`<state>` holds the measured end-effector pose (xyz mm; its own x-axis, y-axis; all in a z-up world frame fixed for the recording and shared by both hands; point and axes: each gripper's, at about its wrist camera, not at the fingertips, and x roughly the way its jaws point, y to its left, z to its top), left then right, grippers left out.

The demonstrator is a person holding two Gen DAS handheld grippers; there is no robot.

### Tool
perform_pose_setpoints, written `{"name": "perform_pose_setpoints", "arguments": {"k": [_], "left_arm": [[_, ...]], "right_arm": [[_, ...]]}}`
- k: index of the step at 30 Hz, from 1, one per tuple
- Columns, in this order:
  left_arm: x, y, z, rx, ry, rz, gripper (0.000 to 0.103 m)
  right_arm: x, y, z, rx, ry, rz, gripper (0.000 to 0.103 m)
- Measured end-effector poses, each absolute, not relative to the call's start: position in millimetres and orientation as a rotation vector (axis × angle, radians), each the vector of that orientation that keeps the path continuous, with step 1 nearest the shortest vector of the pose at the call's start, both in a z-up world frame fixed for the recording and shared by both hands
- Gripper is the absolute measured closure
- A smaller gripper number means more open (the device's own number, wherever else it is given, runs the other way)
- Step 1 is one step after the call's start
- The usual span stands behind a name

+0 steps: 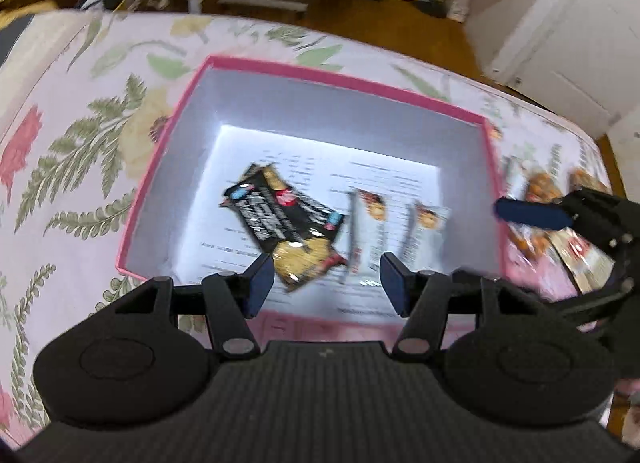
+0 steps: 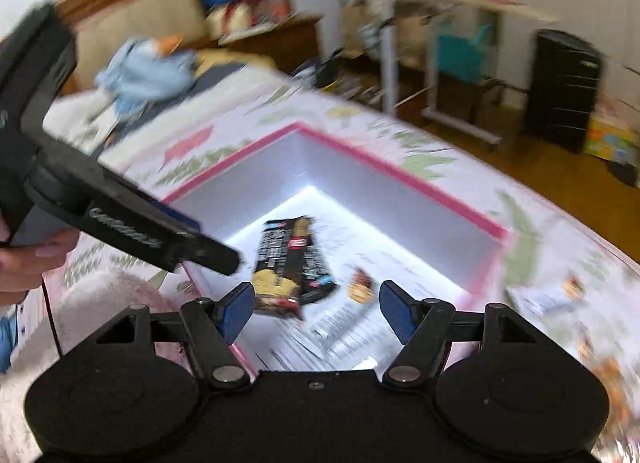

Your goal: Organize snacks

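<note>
A black snack packet (image 1: pixel 285 226) lies on the printed paper floor of the pink-rimmed box (image 1: pixel 280 72), just ahead of the left gripper (image 1: pixel 322 283), whose jaws stand wide apart and hold nothing. Two pale bars (image 1: pixel 370 237) lie beyond its right jaw. The right gripper (image 2: pixel 316 309) hangs over the box corner, jaws likewise spread and empty. More snacks (image 1: pixel 560 231) sit on the floral bedspread (image 1: pixel 80 135) outside.

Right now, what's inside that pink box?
Inside the pink box: a black snack packet, two white packets beside it, all on a printed sheet. Beneath the sheet is hidden.
</note>
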<state>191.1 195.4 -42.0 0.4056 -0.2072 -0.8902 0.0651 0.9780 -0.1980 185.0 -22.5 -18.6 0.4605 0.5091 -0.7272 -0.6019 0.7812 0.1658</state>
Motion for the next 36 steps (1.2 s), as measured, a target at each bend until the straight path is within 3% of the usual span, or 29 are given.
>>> {"name": "perform_pose_setpoints", "arguments": {"k": [15,19,25,31,36], "left_arm": [[148,87,4,-0.058,1.064,-0.471,0.048],[149,45,-3,-0.063,1.08,-0.521,0.05],[159,-10,-36,-0.119,1.12,-0.512,0.054],[177,-35,-94,-0.257,1.18,-0.422,0.056],[180,-45,-127,-0.239,1.131,-0.33,0.056]], "right_arm": [[152,-177,24,-0.047,0.801,0.405,0.029],[176,-198,23,-0.047,0.903,0.388,0.029],[220,-217,14,-0.15,1.097,0.346,0.029],[259,-235,-31,-0.207,1.082,0.471,0.039],[288,-266,-74,-0.063,1.103,0.46,0.043]]}}
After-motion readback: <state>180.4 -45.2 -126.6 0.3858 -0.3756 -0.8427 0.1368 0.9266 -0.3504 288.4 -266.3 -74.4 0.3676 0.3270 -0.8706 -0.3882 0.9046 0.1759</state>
